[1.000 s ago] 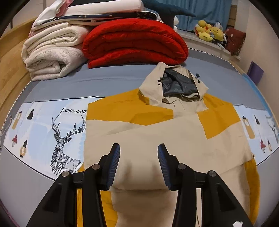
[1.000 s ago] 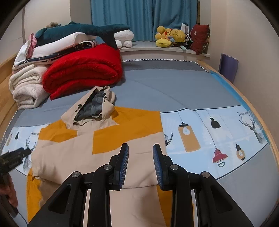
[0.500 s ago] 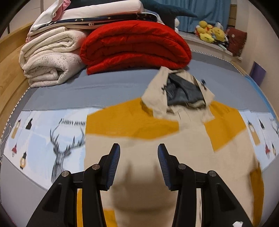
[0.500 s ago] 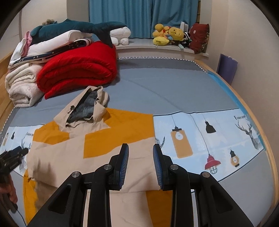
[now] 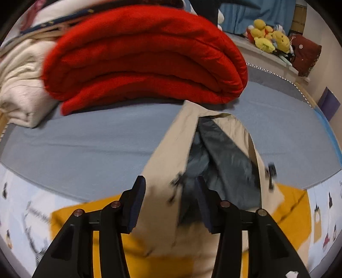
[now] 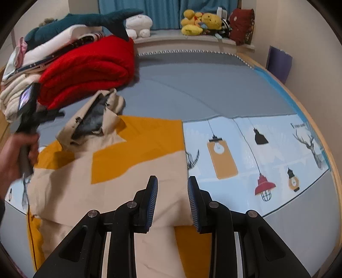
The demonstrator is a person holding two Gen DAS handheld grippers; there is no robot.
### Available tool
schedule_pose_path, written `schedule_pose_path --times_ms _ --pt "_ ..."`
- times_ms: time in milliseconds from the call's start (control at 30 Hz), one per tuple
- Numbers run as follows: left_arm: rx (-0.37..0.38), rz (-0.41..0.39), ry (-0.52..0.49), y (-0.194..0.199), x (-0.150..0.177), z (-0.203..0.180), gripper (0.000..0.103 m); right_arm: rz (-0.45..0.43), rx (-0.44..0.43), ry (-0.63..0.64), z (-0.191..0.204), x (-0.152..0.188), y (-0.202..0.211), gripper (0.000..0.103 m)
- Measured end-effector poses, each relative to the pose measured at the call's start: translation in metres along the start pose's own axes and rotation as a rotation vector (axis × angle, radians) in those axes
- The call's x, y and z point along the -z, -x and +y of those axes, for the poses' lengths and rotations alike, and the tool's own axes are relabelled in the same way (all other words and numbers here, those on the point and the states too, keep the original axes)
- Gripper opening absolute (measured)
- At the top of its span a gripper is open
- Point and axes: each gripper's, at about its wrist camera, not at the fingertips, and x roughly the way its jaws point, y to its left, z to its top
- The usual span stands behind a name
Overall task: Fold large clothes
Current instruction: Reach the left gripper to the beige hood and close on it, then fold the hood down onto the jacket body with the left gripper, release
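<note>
Jacket point(image 6: 136, 171): beige with mustard-yellow blocks; hood point(image 5: 215, 154) lined dark grey.
Folded blanket point(image 5: 145, 55): red.
Bedsheet point(image 6: 203, 89): grey-blue, with pale blue band point(image 6: 267, 158) printed with lamps, lanterns, deer heads.
Folded bedding point(image 6: 12, 96): cream.
Plush shark point(image 6: 85, 21): dark teal.
Plush toys point(image 6: 201, 23): yellow.
Curtains point(image 6: 166, 12): blue.
Gripper pads point(image 6: 152, 203): blue, ribbed.

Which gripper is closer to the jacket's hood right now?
Left. The left gripper hangs right at the hood, jaws open. The right gripper is back over the jacket's folded body.
</note>
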Motion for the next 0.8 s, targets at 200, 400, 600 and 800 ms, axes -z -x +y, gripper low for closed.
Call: schedule_pose_path --times_ms 200,400,600,800 --pt "-0.085 0.068 -0.003 -0.073 -0.032 -0.024 0.062 0.044 -0.010 -0.052 -0.012 0.003 -0.015 0.030" --pt "-0.164 0.114 -0.011 -0.117 -0.044 -0.024 0.046 0.049 -0.004 -0.034 -0.008 0.005 -0.018 0.030" --pt "-0.151 0.071 -0.160 -0.084 -0.037 -0.031 0.001 0.042 -0.007 -0.040 -0.008 0.003 -0.016 0.030" --pt "0.034 -0.162 -0.373 0.063 0.020 -0.049 0.001 -0.001 -0.029 -0.072 -0.011 -0.004 -0.002 0.030"
